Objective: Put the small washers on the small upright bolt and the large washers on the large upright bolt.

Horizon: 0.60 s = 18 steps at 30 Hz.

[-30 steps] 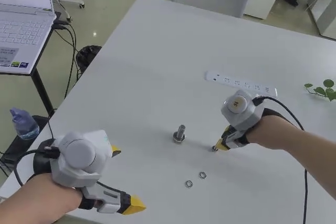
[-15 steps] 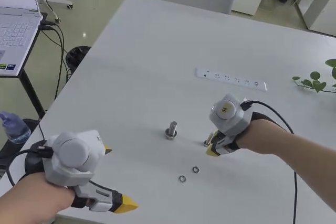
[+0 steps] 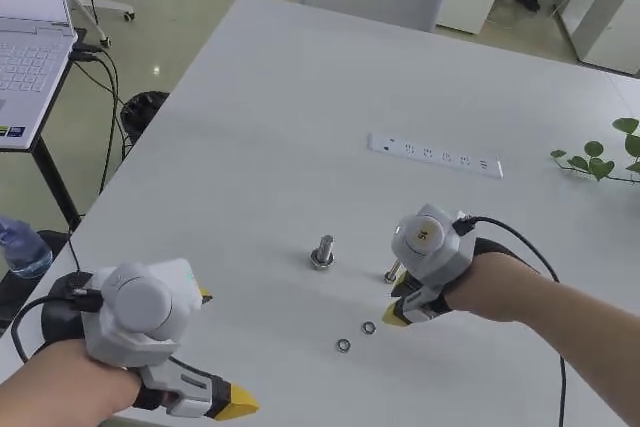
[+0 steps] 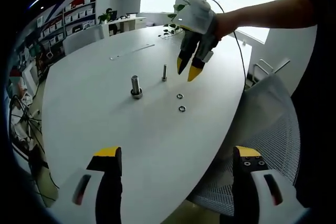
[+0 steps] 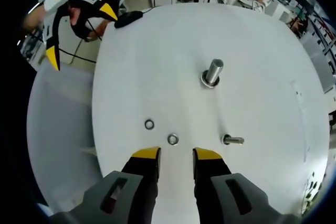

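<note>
1. The right gripper [image 3: 395, 315], its jaws a narrow gap apart and holding nothing, has come away from the small bolt [image 3: 392, 272] since a second ago. Its yellow tips now hang just beside the nearer washer [image 3: 369, 328]
2. The left gripper [image 4: 177, 152] stays low by the near table edge, jaws wide apart and empty
3. The nearer washer and the second washer [image 3: 343, 345], thin metal rings, lie flat as before, on neither bolt
4. The large bolt [image 3: 322, 252], a smooth grey cylinder on a wider base, stands upright beside the thin small bolt
5. The table [image 3: 300, 97] is plain matte white, with a long white power strip [image 3: 435, 157] farther back
</note>
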Tool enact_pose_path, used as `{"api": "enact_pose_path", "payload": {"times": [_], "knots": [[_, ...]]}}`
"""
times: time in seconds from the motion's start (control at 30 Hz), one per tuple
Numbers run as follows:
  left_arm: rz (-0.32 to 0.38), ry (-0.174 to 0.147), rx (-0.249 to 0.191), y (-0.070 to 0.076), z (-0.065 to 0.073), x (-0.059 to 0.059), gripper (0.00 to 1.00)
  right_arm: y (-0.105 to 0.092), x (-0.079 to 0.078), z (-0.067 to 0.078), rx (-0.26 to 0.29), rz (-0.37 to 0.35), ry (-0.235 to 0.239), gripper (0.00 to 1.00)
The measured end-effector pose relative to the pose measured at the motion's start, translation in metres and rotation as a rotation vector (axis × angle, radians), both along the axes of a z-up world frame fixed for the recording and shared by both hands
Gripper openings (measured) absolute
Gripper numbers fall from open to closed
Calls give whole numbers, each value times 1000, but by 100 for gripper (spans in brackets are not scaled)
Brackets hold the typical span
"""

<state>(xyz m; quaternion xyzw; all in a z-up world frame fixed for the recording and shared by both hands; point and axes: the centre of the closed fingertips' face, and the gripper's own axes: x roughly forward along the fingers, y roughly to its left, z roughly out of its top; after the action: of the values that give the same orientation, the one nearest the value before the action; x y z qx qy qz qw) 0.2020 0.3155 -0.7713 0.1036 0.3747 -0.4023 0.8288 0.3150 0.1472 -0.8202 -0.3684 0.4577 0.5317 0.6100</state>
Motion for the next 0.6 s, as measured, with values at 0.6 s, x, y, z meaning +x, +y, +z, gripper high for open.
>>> {"api": "enact_pose_path", "payload": {"times": [0.6], "knots": [[-18, -10, 10, -10, -8, -3, 86, 1, -8, -24, -27, 16, -5, 26]]}}
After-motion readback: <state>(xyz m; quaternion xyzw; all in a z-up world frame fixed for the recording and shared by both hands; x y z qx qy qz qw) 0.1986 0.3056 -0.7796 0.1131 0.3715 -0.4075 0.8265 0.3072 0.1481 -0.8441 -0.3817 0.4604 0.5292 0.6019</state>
